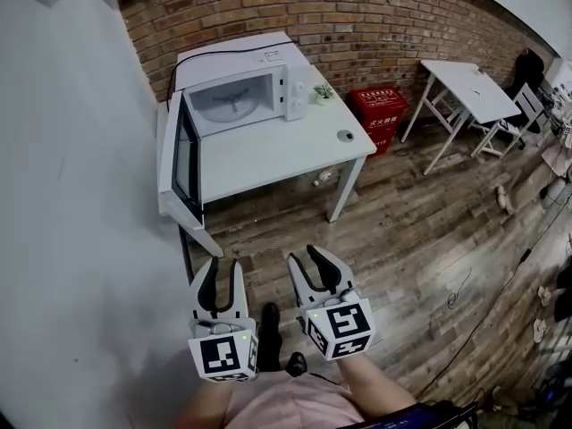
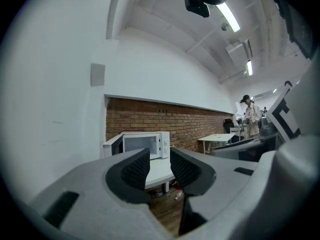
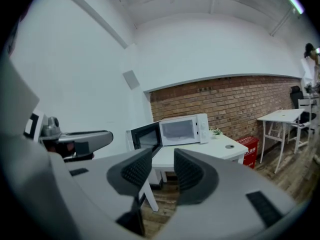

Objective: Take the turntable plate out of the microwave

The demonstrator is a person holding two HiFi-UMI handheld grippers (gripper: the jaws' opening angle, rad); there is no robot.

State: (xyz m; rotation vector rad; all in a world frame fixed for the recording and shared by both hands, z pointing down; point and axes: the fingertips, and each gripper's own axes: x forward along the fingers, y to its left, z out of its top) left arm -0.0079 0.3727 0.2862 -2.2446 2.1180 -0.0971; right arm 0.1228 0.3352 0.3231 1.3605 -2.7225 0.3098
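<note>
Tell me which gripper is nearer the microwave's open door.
Left. The left gripper is almost straight out from the open door, well short of it. The right gripper sits beside it, further right, off the front edge of the table. Both are empty.

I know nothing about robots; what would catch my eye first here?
The white microwave stands with its door swung wide open on a white table against the brick wall, its turntable plate showing inside. Low in the head view, a person holds the left tongs and right tongs, both open and empty, well short of the table.
</note>
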